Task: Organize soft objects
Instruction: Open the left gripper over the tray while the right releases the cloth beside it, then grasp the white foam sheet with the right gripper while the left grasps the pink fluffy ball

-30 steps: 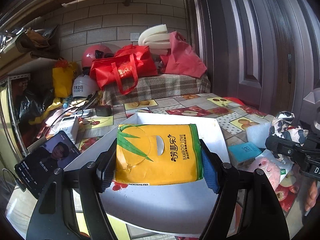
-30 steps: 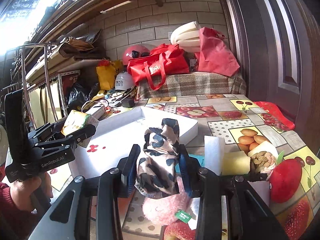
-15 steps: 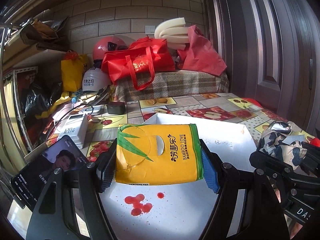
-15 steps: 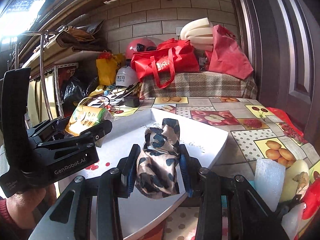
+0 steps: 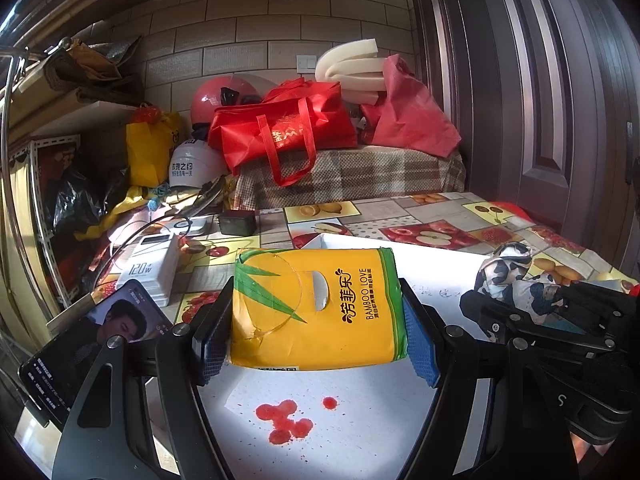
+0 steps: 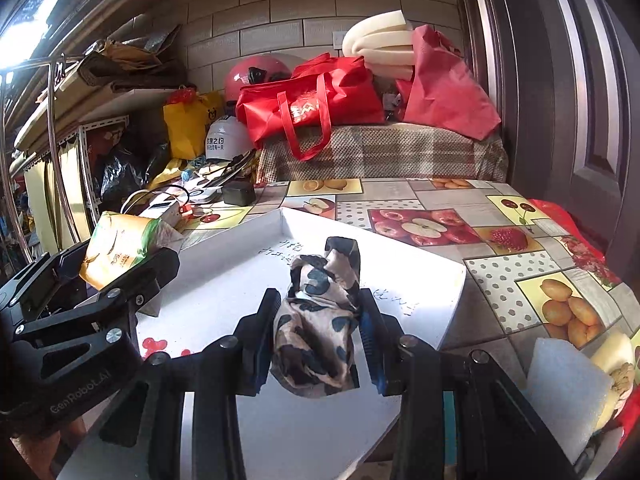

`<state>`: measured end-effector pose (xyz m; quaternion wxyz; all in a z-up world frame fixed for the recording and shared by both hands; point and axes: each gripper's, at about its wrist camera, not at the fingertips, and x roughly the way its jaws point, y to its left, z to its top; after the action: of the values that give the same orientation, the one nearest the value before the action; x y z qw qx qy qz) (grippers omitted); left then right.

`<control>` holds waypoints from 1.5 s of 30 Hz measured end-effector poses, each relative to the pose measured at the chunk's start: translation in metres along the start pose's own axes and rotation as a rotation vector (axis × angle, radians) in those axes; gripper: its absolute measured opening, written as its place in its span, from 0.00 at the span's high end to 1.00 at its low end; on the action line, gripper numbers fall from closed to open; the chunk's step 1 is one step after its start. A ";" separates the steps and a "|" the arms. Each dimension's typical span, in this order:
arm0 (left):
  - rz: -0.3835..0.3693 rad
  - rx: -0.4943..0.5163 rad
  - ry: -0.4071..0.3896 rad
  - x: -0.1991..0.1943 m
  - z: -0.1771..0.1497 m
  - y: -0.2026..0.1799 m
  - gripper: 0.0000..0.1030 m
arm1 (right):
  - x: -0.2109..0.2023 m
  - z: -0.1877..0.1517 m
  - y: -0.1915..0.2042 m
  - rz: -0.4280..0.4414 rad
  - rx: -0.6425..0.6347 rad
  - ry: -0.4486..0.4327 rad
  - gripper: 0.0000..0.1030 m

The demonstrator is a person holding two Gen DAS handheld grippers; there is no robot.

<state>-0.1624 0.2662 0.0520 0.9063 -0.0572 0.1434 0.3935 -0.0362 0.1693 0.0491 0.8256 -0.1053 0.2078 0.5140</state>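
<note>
Both loads hang over the white tray: my left gripper clamps the tissue pack, my right gripper pinches the spotted cloth. Next I'd lower and release.

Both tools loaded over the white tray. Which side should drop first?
Left, probably. Its tool holds the yellow tissue pack above bare white tray floor. The right tool, gripping the leopard-print cloth, hangs nearer the tray's right edge.
</note>
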 end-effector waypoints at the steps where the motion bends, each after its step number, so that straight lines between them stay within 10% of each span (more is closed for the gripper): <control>1: -0.001 -0.003 -0.008 -0.002 0.000 0.001 0.28 | 0.004 0.000 0.000 -0.003 0.003 0.023 0.61; 7: -0.008 0.001 -0.021 -0.004 0.000 -0.001 0.25 | 0.008 -0.001 -0.004 0.000 0.022 0.047 0.60; 11: -0.010 -0.041 0.003 0.001 0.001 0.005 0.01 | 0.016 0.000 -0.003 -0.017 0.016 0.088 0.15; 25: 0.055 0.023 0.058 0.010 0.001 -0.007 0.00 | 0.024 -0.012 -0.008 -0.037 0.004 0.223 0.13; 43: -0.009 -0.050 -0.020 -0.011 -0.002 -0.009 0.00 | -0.044 -0.023 -0.032 0.106 0.108 -0.014 0.13; 45: -0.026 -0.031 -0.025 -0.016 -0.002 -0.016 0.00 | -0.055 -0.026 -0.030 0.126 0.077 -0.023 0.00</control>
<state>-0.1619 0.2437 0.0545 0.9121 -0.0683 0.1250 0.3844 -0.0363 0.1015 0.0489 0.7974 -0.0542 0.2243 0.5575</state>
